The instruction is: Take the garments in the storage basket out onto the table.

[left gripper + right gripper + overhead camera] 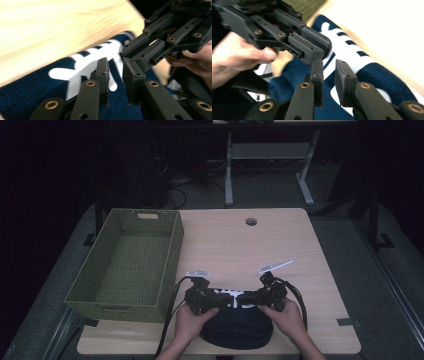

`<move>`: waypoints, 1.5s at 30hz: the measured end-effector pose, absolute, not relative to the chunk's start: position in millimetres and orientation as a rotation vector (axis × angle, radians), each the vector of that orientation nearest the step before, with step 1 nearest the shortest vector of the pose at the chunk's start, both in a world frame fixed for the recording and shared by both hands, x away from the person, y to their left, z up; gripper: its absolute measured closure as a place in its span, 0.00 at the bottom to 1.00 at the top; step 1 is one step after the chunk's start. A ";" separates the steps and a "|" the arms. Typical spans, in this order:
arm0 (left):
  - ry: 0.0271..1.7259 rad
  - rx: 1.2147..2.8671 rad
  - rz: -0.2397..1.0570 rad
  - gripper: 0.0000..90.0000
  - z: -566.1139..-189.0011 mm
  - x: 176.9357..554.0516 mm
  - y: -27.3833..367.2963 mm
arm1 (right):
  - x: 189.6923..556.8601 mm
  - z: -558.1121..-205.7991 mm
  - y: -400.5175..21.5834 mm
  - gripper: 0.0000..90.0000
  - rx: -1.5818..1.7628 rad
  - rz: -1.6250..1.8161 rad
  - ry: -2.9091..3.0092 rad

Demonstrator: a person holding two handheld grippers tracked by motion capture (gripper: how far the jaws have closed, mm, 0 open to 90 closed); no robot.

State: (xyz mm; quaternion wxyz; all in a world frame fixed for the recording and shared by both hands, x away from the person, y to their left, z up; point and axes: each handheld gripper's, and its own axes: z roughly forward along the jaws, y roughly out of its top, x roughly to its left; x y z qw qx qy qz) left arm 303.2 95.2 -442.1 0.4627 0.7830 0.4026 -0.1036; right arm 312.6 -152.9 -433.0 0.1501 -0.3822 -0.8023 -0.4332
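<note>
The navy garment with white lettering (pixel 236 325) lies bunched at the desk's (pixel 230 245) near edge. Left gripper (pixel 212 296) and right gripper (pixel 250 298) meet above it, fingers slightly apart, gripping nothing. The green woven basket (pixel 125 265) is empty, so moving the garment remains.

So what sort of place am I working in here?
Probably a lab or test workspace: a plain wooden table with a cable hole, loose cables on the floor, and another desk frame behind.

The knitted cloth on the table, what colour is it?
Dark navy blue knitted cloth with white markings, clearest in the left gripper view.
</note>
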 end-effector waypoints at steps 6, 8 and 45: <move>1.062 1.933 -0.292 0.85 -458.0 307.8 100.4 | 316.5 -455.6 -148.5 0.90 -1.128 -1.160 -2.299; 1.062 1.936 -0.291 0.85 -459.1 307.4 100.9 | 316.3 -455.9 -148.7 0.91 -1.133 -1.159 -2.298; 1.119 1.840 -0.187 0.79 -452.2 314.5 120.0 | 330.3 -441.7 -177.7 0.84 -1.274 -1.212 -2.269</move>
